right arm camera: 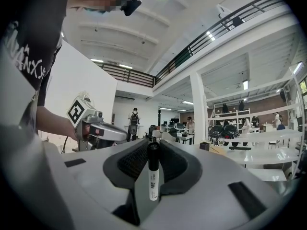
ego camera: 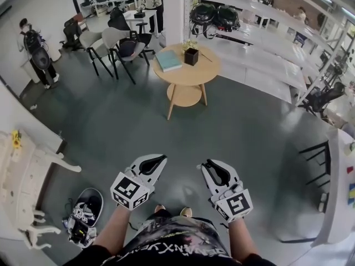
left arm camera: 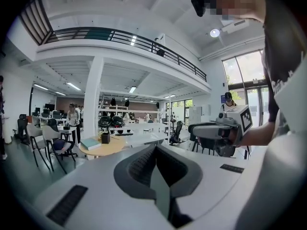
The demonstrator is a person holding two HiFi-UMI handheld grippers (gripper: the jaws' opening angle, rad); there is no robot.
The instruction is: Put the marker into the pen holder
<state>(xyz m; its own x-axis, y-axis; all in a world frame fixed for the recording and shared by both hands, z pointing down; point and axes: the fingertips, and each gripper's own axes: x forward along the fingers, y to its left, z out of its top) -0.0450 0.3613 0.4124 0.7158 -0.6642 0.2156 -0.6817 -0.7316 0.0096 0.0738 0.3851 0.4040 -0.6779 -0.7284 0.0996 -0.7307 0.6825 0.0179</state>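
A white marker with a black cap stands upright between the jaws of my right gripper, which is shut on it. In the head view that right gripper is held low over the grey floor, beside my left gripper. The left gripper has its jaws together with nothing between them. The pen holder, a black square cup, stands on a round wooden table well ahead of both grippers. It shows small in the left gripper view as the pen holder and in the right gripper view as the pen holder.
A teal book lies on the round table beside the holder. Chairs stand to the table's left, long white tables to its right. A white cabinet and a bag sit at my near left. People stand far back.
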